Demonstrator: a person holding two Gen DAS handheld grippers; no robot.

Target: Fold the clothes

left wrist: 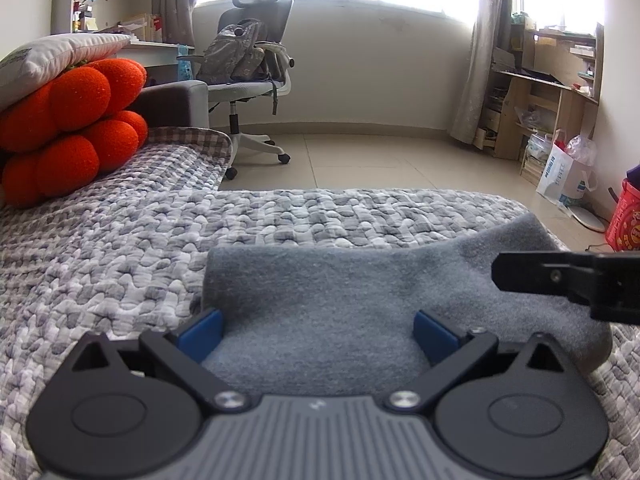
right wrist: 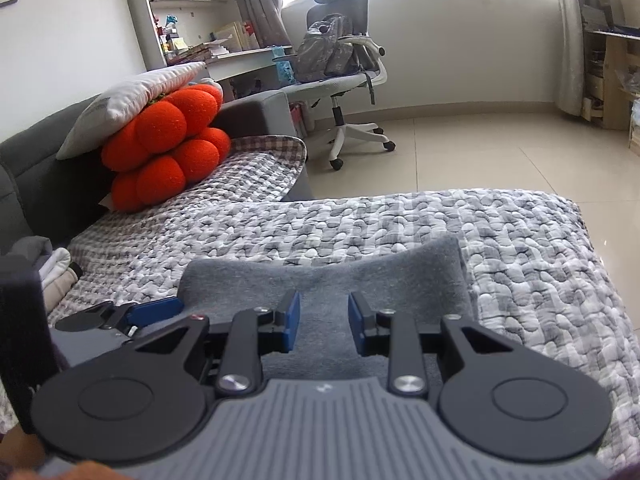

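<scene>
A folded grey fleece garment lies flat on the checked quilt, near its front edge. My left gripper hovers low over the garment's near side, wide open, with its blue pads apart and nothing between them. In the right wrist view the same garment shows beyond my right gripper, which is open with a narrower gap over the fleece. The right gripper's black finger enters the left wrist view from the right. The left gripper shows at the left of the right wrist view.
An orange plush cushion under a white pillow sits at the sofa's back left. Other clothes are piled at the left. An office chair with a backpack, a paper bag and a red basket stand on the floor.
</scene>
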